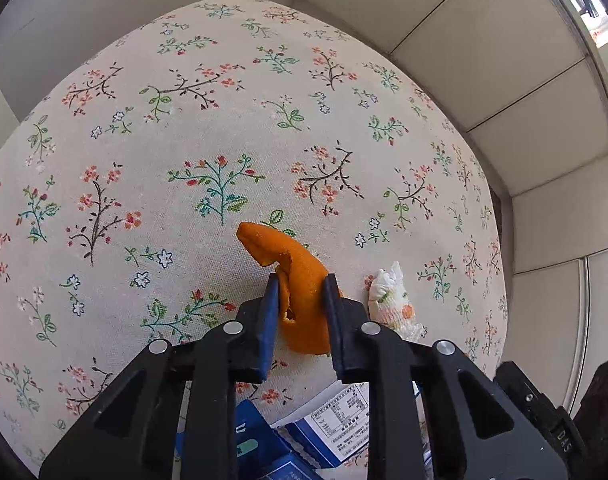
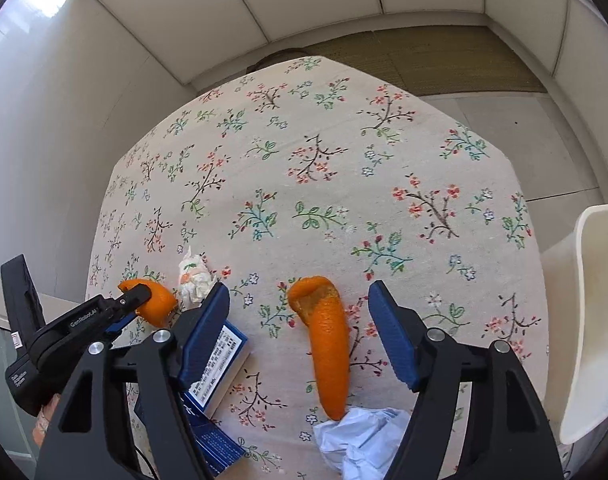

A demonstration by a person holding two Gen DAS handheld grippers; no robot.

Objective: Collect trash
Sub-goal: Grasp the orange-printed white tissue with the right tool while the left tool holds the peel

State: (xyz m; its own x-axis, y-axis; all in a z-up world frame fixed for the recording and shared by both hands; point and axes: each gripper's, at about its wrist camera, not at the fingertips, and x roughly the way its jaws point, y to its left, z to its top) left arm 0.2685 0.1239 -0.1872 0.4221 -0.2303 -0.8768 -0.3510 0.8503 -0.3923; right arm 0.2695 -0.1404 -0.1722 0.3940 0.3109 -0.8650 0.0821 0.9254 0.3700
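Note:
On the flowered tablecloth, my left gripper is shut on a curled orange peel, with both pads pressing its sides. The right wrist view shows that gripper at the left, holding the same peel. My right gripper is open above a second, longer orange peel. This peel lies flat between the blue pads and touches neither. A crumpled printed tissue lies just right of the left gripper.
A blue and white carton lies by the right gripper's left finger. Crumpled pale paper sits at the near end of the long peel. A white plastic container stands off the table's right edge. Walls close in behind the table.

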